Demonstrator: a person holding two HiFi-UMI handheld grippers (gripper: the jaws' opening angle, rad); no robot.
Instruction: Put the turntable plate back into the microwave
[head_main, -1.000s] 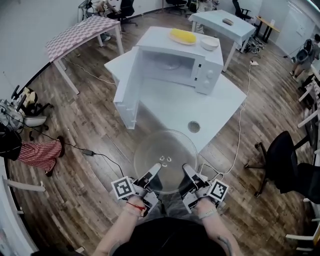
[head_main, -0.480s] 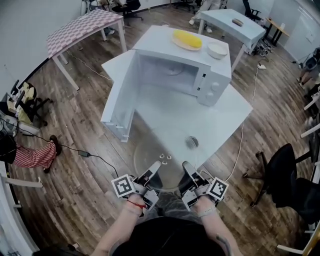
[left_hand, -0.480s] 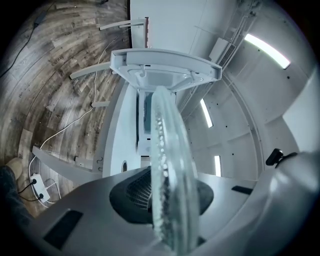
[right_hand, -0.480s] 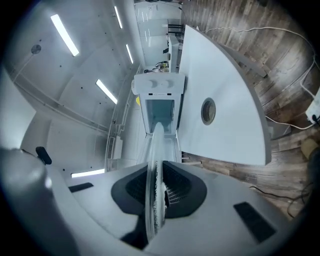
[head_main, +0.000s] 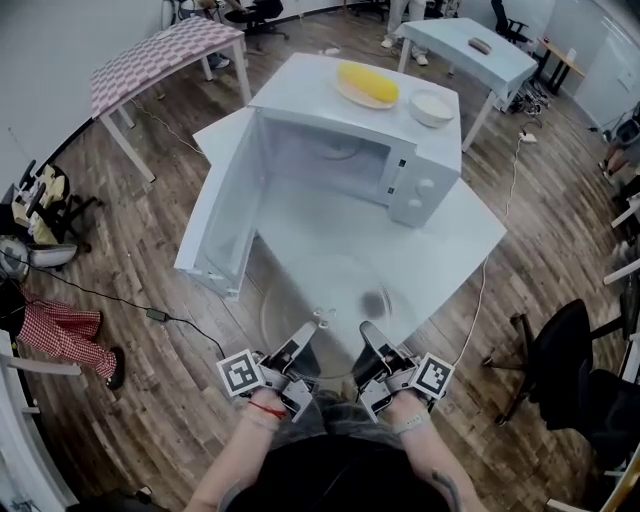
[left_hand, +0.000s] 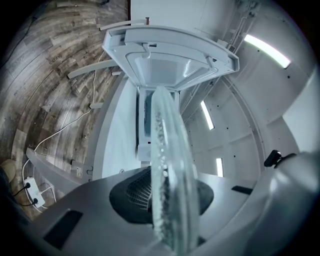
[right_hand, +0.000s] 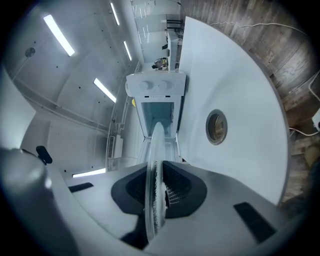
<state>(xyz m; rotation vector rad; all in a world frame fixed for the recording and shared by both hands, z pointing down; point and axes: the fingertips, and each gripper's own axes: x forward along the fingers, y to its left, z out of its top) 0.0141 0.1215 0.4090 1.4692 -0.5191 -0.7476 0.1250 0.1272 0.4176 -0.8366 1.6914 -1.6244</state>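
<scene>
Head view: left gripper (head_main: 303, 340) and right gripper (head_main: 369, 338) each clamp the near rim of the glass turntable plate (head_main: 322, 295), level over the surface (head_main: 452, 228), facing the open microwave (head_main: 345, 150).

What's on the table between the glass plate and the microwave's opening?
Nothing. In the head view the white table is bare between the plate and the microwave.

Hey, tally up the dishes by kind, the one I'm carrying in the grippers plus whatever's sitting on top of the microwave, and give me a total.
glass turntable plate: 1
yellow dish: 1
white bowl: 1
Total: 3
</scene>
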